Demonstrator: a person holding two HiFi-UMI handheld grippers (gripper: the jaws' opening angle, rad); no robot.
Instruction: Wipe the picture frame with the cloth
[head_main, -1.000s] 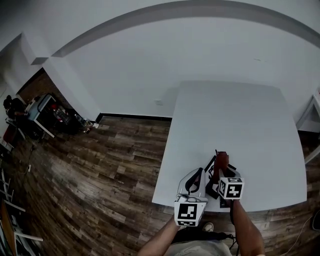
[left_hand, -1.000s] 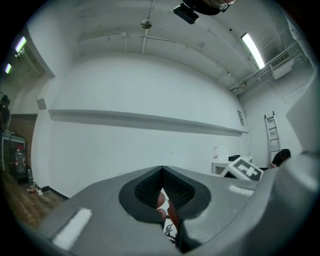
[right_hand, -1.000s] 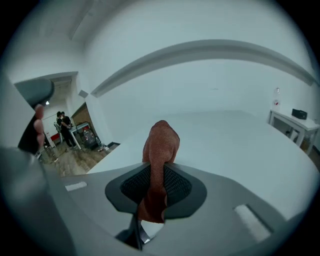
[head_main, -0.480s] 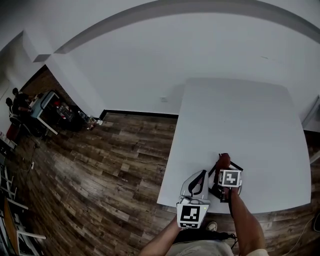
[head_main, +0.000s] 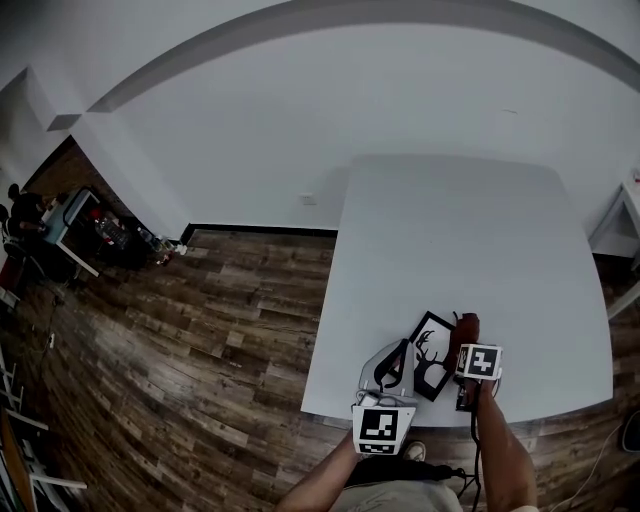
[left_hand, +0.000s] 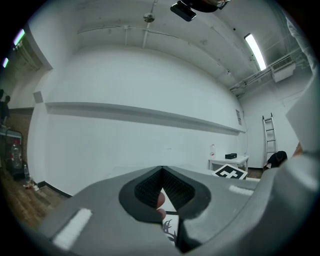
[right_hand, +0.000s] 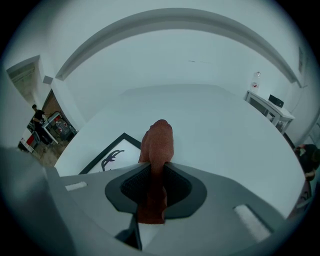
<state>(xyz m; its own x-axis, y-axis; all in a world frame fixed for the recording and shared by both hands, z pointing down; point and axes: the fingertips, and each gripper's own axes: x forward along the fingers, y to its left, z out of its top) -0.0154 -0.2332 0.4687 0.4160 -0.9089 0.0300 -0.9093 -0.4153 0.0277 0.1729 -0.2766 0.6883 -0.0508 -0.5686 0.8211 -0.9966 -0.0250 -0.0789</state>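
A black picture frame (head_main: 431, 354) with an antler drawing lies near the front edge of the white table (head_main: 470, 240). My left gripper (head_main: 399, 356) is at the frame's left side, shut on its edge; the white picture (left_hand: 169, 229) shows between the jaws. At the frame's right edge my right gripper (head_main: 464, 348) is shut on a reddish-brown cloth (head_main: 466, 330). In the right gripper view the cloth (right_hand: 157, 142) sticks out past the jaws, and the frame (right_hand: 111, 156) lies to its left on the table.
Wooden floor (head_main: 180, 330) lies left of the table, which ends just in front of the grippers. A second white table (head_main: 622, 222) stands at the right. Clutter and a person (head_main: 55, 225) are far off at the left wall.
My right gripper has carried the cloth rightward, from over the frame to its right edge, so more of the picture shows. The left gripper still holds the frame's left side.
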